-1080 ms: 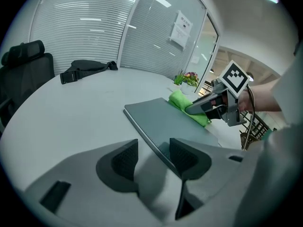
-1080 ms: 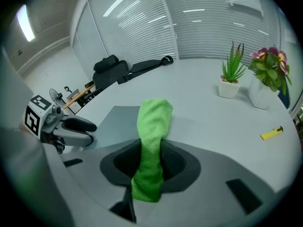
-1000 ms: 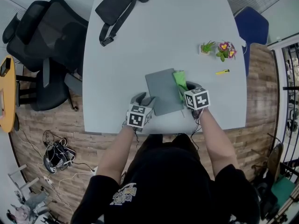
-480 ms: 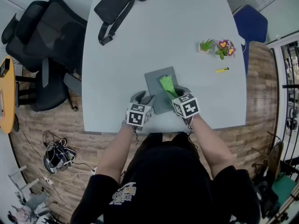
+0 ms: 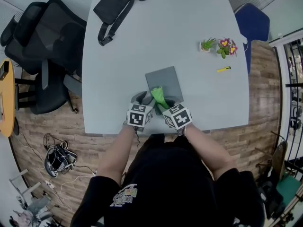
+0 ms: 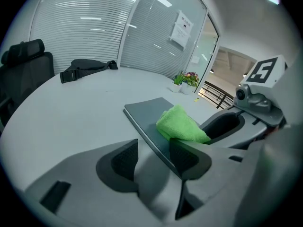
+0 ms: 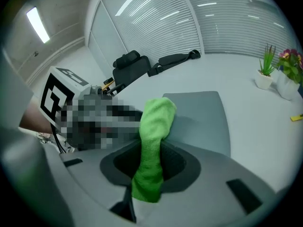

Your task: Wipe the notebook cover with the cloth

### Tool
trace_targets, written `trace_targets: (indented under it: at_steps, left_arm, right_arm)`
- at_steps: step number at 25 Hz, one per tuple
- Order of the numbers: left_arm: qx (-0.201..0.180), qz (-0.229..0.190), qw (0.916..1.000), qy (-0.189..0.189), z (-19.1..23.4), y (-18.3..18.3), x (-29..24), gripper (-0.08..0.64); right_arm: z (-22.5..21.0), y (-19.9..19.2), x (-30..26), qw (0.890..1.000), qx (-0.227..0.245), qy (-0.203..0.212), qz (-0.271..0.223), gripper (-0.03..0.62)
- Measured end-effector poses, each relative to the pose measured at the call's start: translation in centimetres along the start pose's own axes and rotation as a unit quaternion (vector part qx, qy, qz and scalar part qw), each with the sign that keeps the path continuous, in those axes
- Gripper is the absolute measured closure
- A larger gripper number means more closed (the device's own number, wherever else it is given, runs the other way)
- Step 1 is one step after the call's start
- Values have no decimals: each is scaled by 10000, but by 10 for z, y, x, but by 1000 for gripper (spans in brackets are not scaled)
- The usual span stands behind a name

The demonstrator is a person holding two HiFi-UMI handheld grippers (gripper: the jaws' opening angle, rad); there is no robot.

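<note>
The right claw [image 5: 163, 106] and cloth [image 5: 157, 96] hide notebook's [image 5: 163, 79] edge.

A black sling bag [image 5: 116, 6] lies at the tabletop's [image 5: 142, 46] far left corner, a green potted plant [image 5: 207, 45], a flowering pot [image 5: 226, 47] and a yellow pen [image 5: 224, 69] sit near its right edge, and a black office chair [image 5: 40, 41] stands beyond its left edge.

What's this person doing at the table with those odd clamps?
A person is wiping a grey notebook with a green cloth. The right gripper pinches the cloth and presses it on the notebook's near end. The left gripper, jaws apart, sits at the notebook's near left edge on the white table.
</note>
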State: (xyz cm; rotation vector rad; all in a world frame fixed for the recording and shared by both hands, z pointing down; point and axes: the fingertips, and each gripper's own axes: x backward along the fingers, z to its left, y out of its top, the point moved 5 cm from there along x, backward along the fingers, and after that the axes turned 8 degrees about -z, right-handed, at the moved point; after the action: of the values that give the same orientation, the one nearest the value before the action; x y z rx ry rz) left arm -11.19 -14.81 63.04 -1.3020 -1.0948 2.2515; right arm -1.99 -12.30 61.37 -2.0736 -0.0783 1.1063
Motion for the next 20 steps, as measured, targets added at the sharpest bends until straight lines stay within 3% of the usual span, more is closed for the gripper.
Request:
trace_targets:
  at_steps: [12,20]
  left_arm:
    - [-1,-9,10000,1,0,0,-1,350]
    - [-16,-26,10000,7,0,0,-1,350]
  right_arm:
    - [-20,1,3,9998,158,39,70,482]
    - [-64,2,25,9992,25,-390,-59,482]
